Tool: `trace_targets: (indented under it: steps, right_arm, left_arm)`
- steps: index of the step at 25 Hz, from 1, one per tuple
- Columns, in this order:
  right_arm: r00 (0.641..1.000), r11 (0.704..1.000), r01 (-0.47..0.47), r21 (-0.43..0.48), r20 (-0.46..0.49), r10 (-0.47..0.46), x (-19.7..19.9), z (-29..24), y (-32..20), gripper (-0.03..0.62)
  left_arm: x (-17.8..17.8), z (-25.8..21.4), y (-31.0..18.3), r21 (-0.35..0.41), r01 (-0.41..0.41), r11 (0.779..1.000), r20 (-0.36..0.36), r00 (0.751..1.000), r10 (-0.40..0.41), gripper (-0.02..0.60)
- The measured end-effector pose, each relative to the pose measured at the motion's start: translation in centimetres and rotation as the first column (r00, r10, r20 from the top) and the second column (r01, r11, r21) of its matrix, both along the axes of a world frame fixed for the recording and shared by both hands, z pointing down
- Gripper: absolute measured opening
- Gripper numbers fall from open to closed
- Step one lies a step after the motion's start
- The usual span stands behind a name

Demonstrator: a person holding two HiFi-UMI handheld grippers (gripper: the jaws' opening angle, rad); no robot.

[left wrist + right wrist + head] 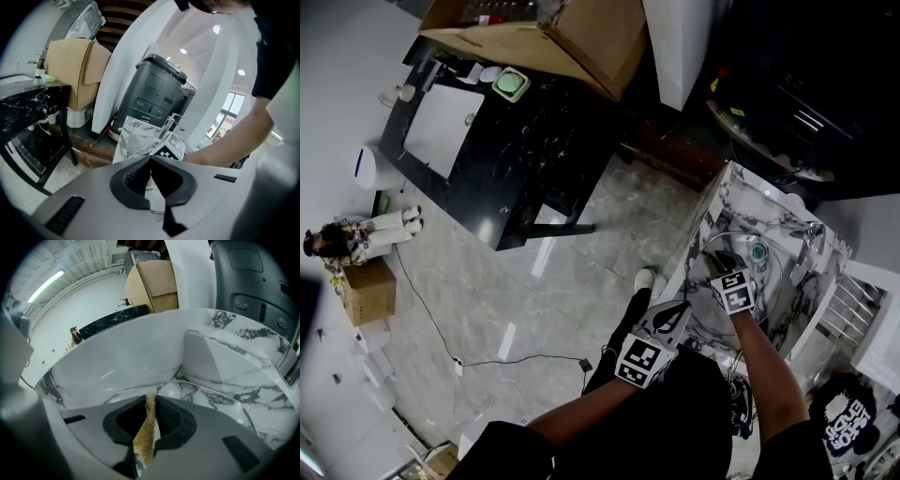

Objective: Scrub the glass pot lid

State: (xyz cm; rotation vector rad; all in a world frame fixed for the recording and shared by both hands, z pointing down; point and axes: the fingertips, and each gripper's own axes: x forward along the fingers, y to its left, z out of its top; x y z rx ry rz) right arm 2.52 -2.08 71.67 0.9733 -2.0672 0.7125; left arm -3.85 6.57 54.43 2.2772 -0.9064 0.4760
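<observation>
- L gripper [150, 157]: jaws closed, tips touching. Nothing seen btwn them, only pale marble through the gap behind the tips.
- R gripper [150, 398]: jaws clamped on a thin golden-brown scrub pad [145, 432]. Pad stands on edge btwn the black pads and its top reaches the jaw tips.
- Glass pot lid [206, 397]: lies in the marble sink [225, 352], directly below and ahead of R gripper. Its clear rim arcs across the basin. Can't tell if pad touches the glass.
- Head view: both grippers at the sink's near edge, R over the basin, L just beside it at the rim.
- L gripper view: faucet [169, 124] upright behind the sink; R gripper's marker cube [171, 147] near it.
- Writing: marker cubes carry b/w square codes only, no text. Tall black appliance [154, 93] behind the sink shows no legible label. Cardboard box [77, 70] sits on the black marble table [516, 150], no print readable.
</observation>
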Motion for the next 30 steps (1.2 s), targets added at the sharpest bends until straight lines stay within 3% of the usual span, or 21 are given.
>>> trace_targets:
  steps: [13,30]
  right_arm:
    - [0.998,0.997,-0.049,0.06,-0.032,0.051,2.5,0.3,-1.2,0.067]
    - [0.986,0.986,-0.165,0.029,-0.029,0.166,6.1,0.6,-1.4,0.067]
  left_arm:
    - [1.6,-0.2,0.0,0.016,-0.026,1.0,-0.001,1.0,0.026,0.015]
    - [3.5,-0.2,0.9,0.001,-0.032,0.999,0.004,0.999,0.032,0.015]
